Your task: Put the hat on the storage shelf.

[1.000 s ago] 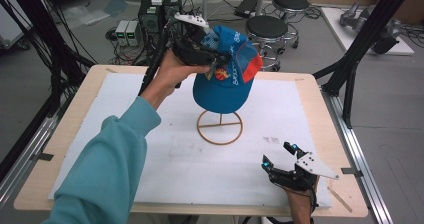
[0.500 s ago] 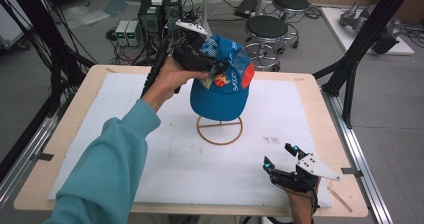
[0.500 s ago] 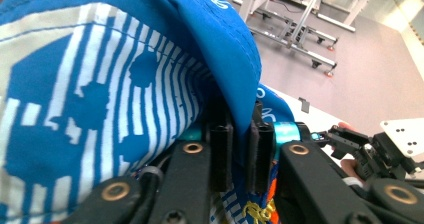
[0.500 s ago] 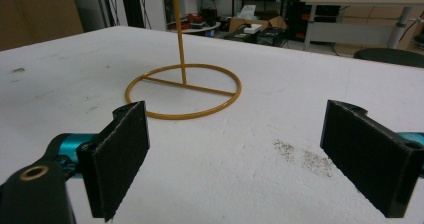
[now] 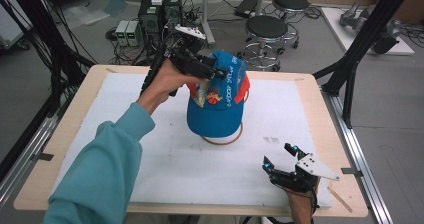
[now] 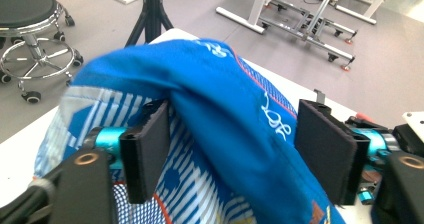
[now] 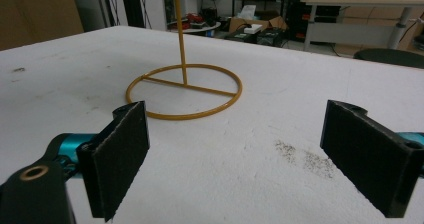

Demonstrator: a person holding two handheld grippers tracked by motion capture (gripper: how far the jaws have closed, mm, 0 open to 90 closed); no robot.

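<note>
High view, cap upright, brim facing person

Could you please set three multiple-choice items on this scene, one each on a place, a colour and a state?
1. Where does the cap sit?
A. on the gold wire stand
B. flat on the table
C. on a stool

2. What is the cap's main colour?
A. green
B. blue
C. black

3. How is the left claw at the cap?
A. jaws apart, cloth between them
C. clamped flat on the table
B. shut beside the stand

Answers:
1 A: the stand's ring shows under the cap.
2 B: blue crown.
3 A: the jaws have just been opening; the right pad stands clear of the cloth.
</note>
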